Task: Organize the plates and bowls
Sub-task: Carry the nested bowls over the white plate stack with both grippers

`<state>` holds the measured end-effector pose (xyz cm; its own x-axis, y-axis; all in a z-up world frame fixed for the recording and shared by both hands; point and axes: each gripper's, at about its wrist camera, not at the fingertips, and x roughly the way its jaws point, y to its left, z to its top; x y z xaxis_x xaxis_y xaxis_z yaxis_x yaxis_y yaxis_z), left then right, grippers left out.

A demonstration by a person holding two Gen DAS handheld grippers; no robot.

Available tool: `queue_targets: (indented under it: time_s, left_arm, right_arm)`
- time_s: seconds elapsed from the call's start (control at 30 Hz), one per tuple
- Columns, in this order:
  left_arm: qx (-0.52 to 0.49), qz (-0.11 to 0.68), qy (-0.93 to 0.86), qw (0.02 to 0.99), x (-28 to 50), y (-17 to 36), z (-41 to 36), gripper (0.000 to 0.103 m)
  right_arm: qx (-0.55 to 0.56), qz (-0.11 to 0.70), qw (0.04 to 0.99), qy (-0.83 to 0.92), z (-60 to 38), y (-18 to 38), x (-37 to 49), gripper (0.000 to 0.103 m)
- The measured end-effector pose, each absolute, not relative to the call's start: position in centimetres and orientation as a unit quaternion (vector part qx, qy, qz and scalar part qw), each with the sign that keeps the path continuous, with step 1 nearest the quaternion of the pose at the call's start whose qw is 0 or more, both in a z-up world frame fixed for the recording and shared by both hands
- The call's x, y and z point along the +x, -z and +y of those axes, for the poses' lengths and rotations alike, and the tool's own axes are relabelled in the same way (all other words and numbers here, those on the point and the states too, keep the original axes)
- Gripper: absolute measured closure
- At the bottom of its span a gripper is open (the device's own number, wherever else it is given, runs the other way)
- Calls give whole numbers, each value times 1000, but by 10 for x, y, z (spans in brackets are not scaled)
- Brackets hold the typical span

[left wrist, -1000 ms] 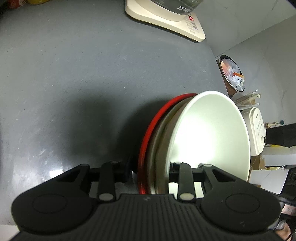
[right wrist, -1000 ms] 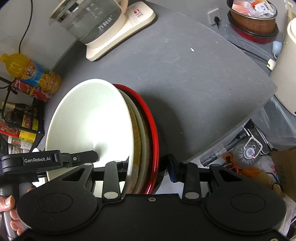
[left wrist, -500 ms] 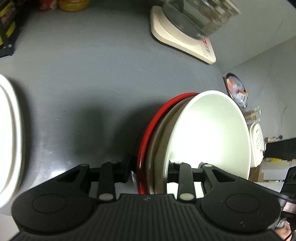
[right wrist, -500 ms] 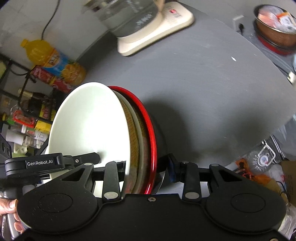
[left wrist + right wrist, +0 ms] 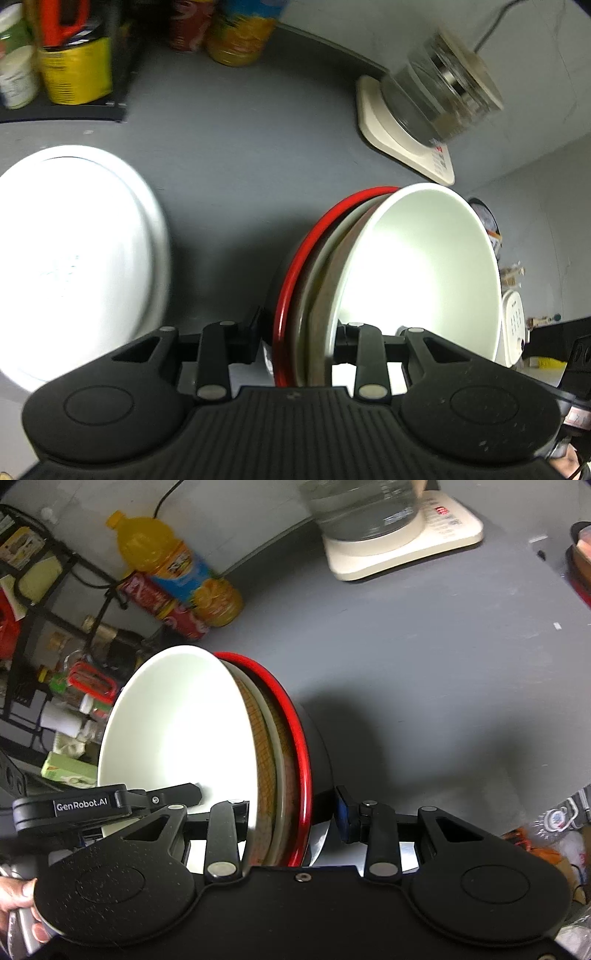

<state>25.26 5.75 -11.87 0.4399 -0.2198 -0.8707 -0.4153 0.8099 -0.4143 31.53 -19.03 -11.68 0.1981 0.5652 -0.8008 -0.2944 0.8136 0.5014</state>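
Note:
Both grippers clamp one nested stack of bowls, held above the grey counter. The stack has a white bowl [image 5: 421,266] innermost, brownish bowls in the middle and a red-rimmed black bowl [image 5: 295,280] outermost. My left gripper [image 5: 295,336] is shut on the stack's rim. My right gripper [image 5: 288,812] is shut on the opposite rim, where the white bowl [image 5: 177,731] and red rim [image 5: 299,746] show. The left gripper's body also shows in the right wrist view [image 5: 107,805]. A stack of white plates [image 5: 74,258] lies on the counter at the left.
A glass kettle on a cream base [image 5: 424,122] stands at the back of the grey counter [image 5: 240,166]. An orange juice bottle [image 5: 177,572] and a red can [image 5: 162,605] stand by a black wire rack [image 5: 55,590] of jars. Clutter lies below the counter edge at right.
Both grippers carried the bowl stack leftward across the counter. The white plates, bottles and rack have come into view, and the kettle has shifted to the right.

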Motion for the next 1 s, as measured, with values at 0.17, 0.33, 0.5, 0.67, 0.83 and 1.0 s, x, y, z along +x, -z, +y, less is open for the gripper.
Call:
queue_targets:
  time_s: [0.17, 0.33, 0.5, 0.67, 0.83, 1.0]
  left_arm:
    - [-317, 513, -84, 793, 236, 112, 77, 71]
    - [-330, 498, -103, 795, 219, 105, 99, 71]
    - [-340, 486, -122, 796, 199, 99, 123, 71]
    - [-356, 478, -140, 791, 182, 102, 146, 71]
    - [-369, 473, -154, 785, 167, 107, 169, 71]
    - [-371, 473, -165, 782, 157, 109, 193, 71]
  right_arm:
    - [102, 564, 762, -302, -164, 107, 311, 69]
    - [86, 561, 758, -320, -137, 99, 308, 69]
    - [73, 561, 753, -336, -110, 97, 300, 69]
    - [60, 565, 745, -349, -81, 100, 293, 69]
    - [50, 567, 739, -360, -55, 104, 285, 69]
    - [45, 574, 733, -363, -31, 111, 278, 69]
